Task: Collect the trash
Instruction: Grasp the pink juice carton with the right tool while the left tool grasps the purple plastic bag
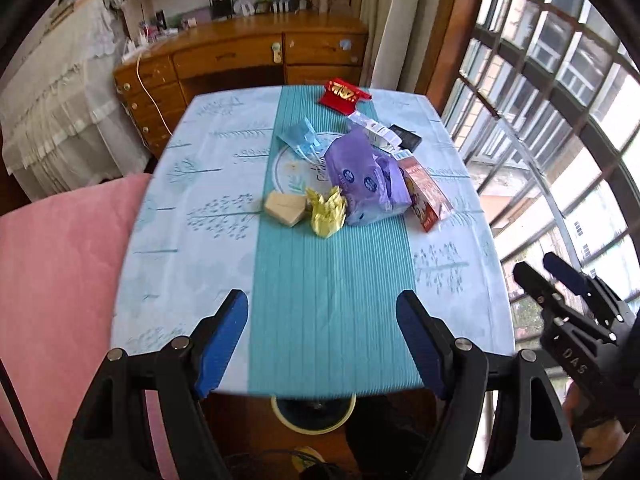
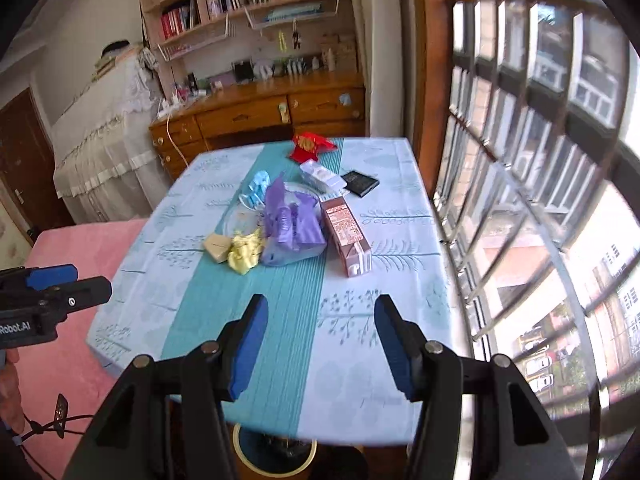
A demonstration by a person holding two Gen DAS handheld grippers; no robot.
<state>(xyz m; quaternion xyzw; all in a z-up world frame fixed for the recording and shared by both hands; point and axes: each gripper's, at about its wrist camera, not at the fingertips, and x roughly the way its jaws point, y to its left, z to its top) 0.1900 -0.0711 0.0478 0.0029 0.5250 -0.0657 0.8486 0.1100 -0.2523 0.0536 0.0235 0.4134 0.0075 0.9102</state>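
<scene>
Although nothing has yet been taken up, the trash is seen gathered in a loose heap at the centre of the counter (image 1: 192, 216), in the middle of both wrist views. Both sets of tongs stand open and empty: the left tongs (image 1: 322, 344) at the bottom of their own frame, the right tongs (image 2: 320, 344) likewise, each well short of the heap. The crumpled yellow paper (image 1: 326, 212) at the near edge of the heap is judged light and soft; it could be pinched across its bulk and would give under the pads. The purple plastic bag (image 1: 366, 178), just beside it, is probably slippery and limp, so a gathered fold near its top would be the better hold. The brown carton (image 2: 346, 236) to the right of the bag looks stiff; whether it is empty cannot be told, and it is best gripped across its narrow sides. The tan folded piece (image 1: 286, 208), the blue wrapper (image 1: 302, 136) and the red packet (image 1: 344, 92) towards the far edge appear thin and light.
</scene>
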